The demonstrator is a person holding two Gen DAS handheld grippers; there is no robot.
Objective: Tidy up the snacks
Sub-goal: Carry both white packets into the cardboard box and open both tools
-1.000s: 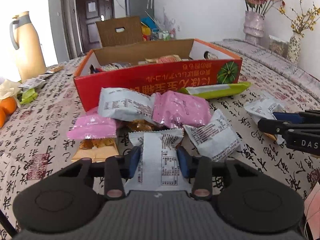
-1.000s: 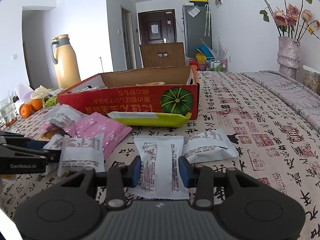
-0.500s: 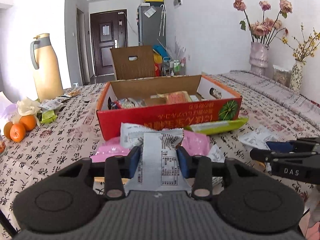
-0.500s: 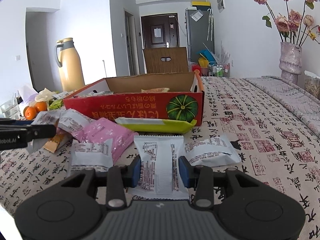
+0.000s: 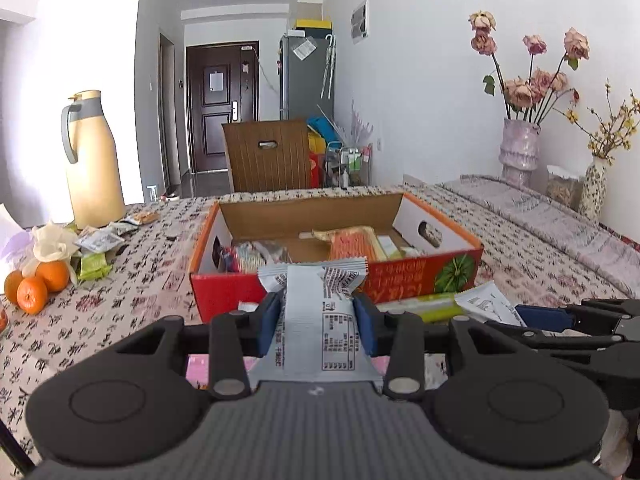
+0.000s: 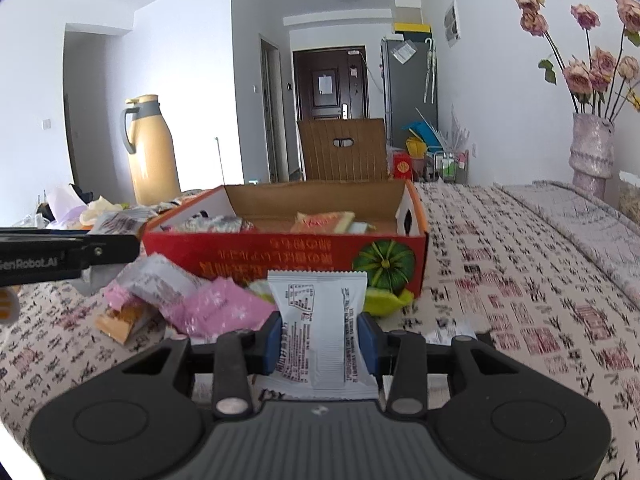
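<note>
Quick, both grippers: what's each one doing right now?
Left gripper: shut on a white snack packet, lifted in front of the red box.
Right gripper: shut on another white packet, also lifted.

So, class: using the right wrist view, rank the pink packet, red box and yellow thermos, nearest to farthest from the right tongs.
1. Pink packet: just ahead-left of the right tongs.
2. Red box: straight ahead, behind it.
3. Yellow thermos: far left, beyond the box.
</note>
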